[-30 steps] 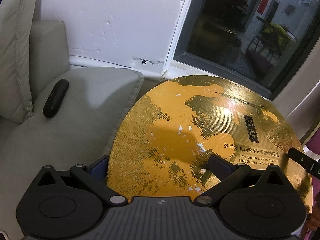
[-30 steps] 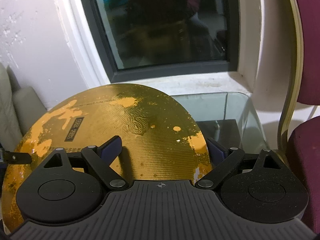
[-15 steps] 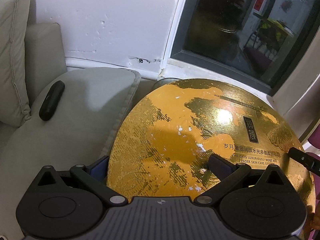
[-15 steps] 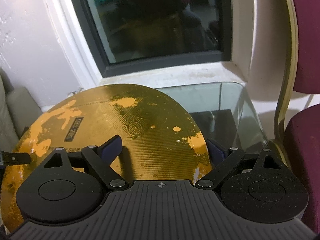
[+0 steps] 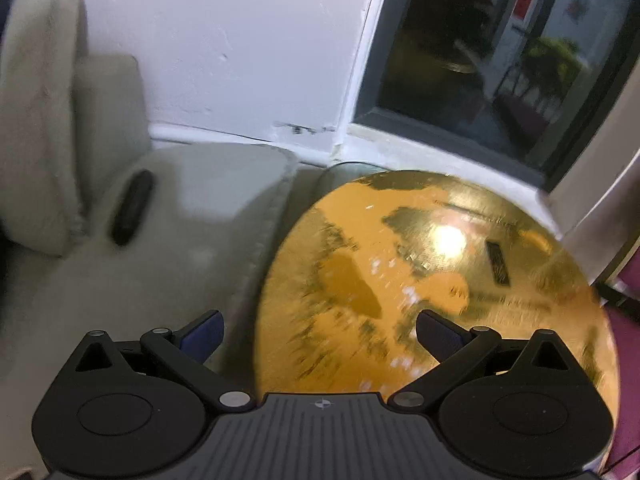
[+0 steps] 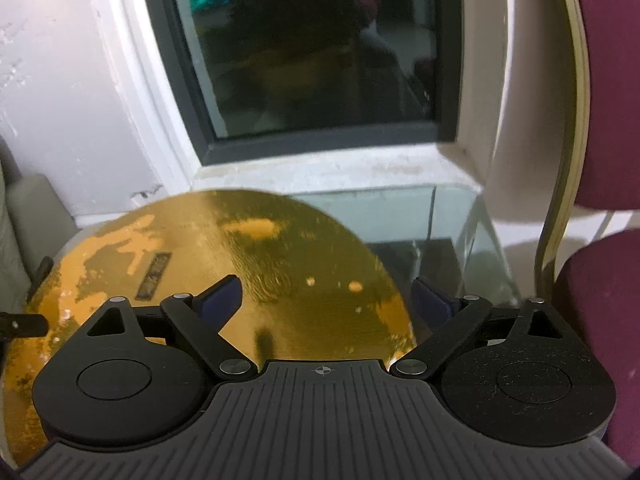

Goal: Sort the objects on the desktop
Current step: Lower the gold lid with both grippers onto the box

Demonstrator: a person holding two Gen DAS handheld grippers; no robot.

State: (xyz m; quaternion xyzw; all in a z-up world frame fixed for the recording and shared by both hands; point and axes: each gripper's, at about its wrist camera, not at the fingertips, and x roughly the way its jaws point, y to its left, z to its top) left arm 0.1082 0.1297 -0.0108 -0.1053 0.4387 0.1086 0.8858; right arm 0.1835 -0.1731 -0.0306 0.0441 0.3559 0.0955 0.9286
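On the glass side table (image 6: 448, 216) under the window (image 6: 312, 52) lies the round gold gift box lid (image 5: 436, 280), worn and patchy, with a small black label near its far side. My left gripper (image 5: 318, 330) sits over its near-left rim, jaws spread wide: the left pad hangs off the lid over the beige sofa cushion (image 5: 168, 240), and the right pad is over the gold surface. I can't see either pad pressing on the lid. This view is motion-blurred.

My right gripper (image 6: 326, 298) straddles the lid's near-right rim. Its jaws have just been opening; they stand wide, the left pad over the gold face, the right pad just off the edge over the glass, rim between them, nothing clamped.

A black remote (image 5: 132, 212) lies on the sofa cushion, well apart from the lid. A maroon chair (image 6: 600, 300) stands just right of the table.
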